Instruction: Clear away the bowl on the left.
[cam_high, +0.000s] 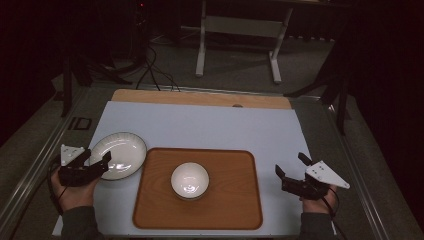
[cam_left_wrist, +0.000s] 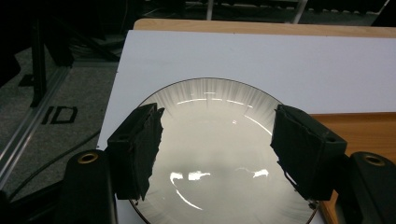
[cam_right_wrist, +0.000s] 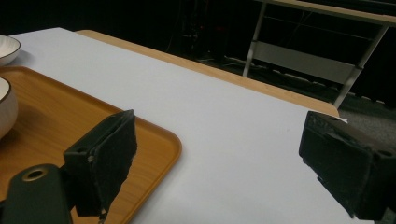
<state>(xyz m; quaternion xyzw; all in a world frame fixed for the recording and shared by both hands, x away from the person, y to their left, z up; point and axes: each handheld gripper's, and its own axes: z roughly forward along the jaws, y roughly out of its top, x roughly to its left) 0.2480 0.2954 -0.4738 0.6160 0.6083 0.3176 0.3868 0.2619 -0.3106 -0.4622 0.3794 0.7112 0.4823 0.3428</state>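
**White plate under spread jaws at the left of the table**

Wood and white sheet fill the high view: a wooden tray (cam_high: 225, 205) lies on a pale sheet over the table (cam_high: 200, 97), and a white bowl (cam_high: 190, 180) sits near the tray's middle. A white plate (cam_high: 119, 155) rests on the sheet just beside the tray's left edge. The left gripper (cam_high: 97, 162), held in the person's left hand (cam_high: 75, 195), reaches over the plate's near-left rim with its jaws apart. The right gripper (cam_high: 289, 166) sits over the sheet right of the tray, well apart from the bowl, jaws spread.

In the left gripper view, the plate (cam_left_wrist: 215, 154) lies directly below and between the two black jaws, which stand wide on either side of it; whether they touch the rim cannot be told. The tray's corner (cam_left_wrist: 355, 126) shows at the right.

In the right gripper view, the jaws gape wide, holding nothing. The tray's corner (cam_right_wrist: 154, 140) lies behind the left jaw, the bowl (cam_right_wrist: 7, 109) sits at the far left edge, and the plate's rim (cam_right_wrist: 8, 49) shows beyond it.
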